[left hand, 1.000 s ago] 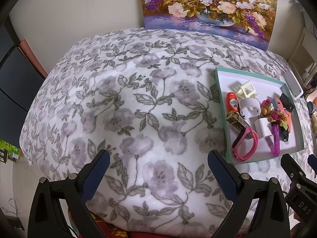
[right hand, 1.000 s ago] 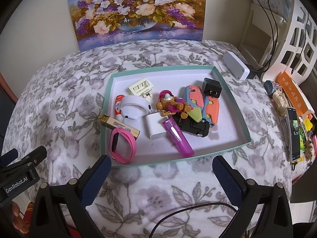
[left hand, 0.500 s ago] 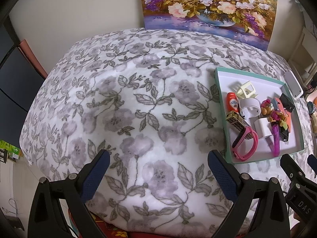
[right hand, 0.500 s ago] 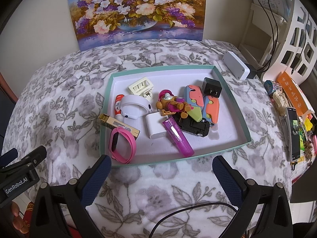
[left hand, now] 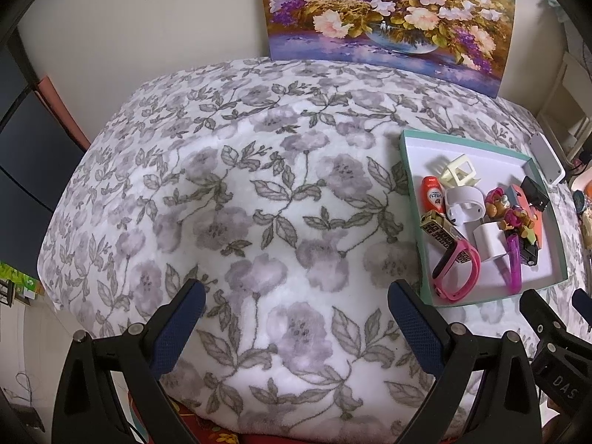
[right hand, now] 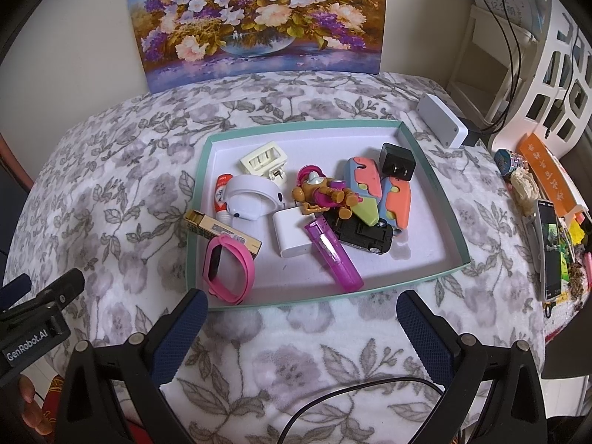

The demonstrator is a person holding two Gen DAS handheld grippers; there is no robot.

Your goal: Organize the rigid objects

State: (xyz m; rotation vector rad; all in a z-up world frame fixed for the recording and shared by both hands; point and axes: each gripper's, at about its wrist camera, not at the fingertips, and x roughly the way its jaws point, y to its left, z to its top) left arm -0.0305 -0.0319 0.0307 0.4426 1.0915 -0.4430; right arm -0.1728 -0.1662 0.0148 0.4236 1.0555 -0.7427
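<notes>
A teal-rimmed tray (right hand: 457, 233) (left hand: 409, 185) lies on a floral blanket and holds several small items: a pink wristband (right hand: 231, 268) (left hand: 457, 272), a purple lighter (right hand: 333, 255), a white charger block (right hand: 290, 236), a toy bear figure (right hand: 322, 194), a gold patterned box (right hand: 222, 229), a black plug (right hand: 397, 157) and a cream clip (right hand: 264, 157). My right gripper (right hand: 299, 316) stands open just in front of the tray's near rim, empty. My left gripper (left hand: 296, 309) is open over bare blanket, left of the tray.
A flower painting (right hand: 255, 18) leans on the wall behind. A white power bank (right hand: 442, 120) lies right of the tray. A phone (right hand: 549, 248) and clutter sit at the far right edge. A black cable (right hand: 355, 394) crosses the blanket near my right gripper.
</notes>
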